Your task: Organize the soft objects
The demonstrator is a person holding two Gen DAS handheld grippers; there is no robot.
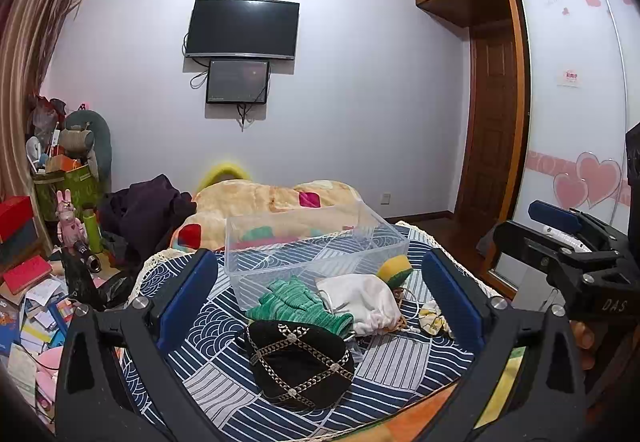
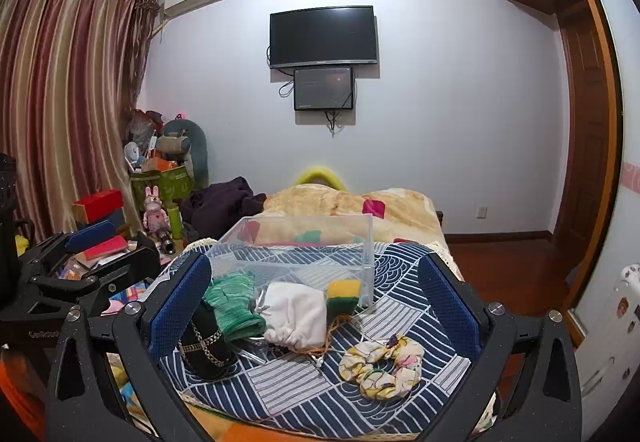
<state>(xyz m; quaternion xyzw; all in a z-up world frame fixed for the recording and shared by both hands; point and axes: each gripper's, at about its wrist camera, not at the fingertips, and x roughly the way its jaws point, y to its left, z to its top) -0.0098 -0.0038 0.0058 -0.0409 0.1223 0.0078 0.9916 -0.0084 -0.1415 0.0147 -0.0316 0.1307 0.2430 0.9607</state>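
Note:
On a blue patterned cloth (image 1: 224, 398) lie a black cap with gold trim (image 1: 298, 362), green knit gloves (image 1: 298, 302), a white drawstring pouch (image 1: 364, 302), a yellow-green sponge (image 1: 394, 270) and a floral scrunchie (image 2: 382, 364). An empty clear plastic box (image 1: 312, 246) stands behind them. My left gripper (image 1: 320, 298) is open, above the cap and gloves. My right gripper (image 2: 316, 302) is open, above the pouch (image 2: 298, 316), with the gloves (image 2: 234, 302), cap (image 2: 206, 342), sponge (image 2: 342, 296) and box (image 2: 296, 254) in its view. Both grippers are empty.
A bed with a beige blanket (image 1: 272, 198) lies behind the box. Dark clothes (image 1: 148, 210) and cluttered boxes and books (image 1: 28, 282) fill the left side. A wardrobe with heart decals (image 1: 580, 102) and a wooden door (image 1: 492, 122) stand at right.

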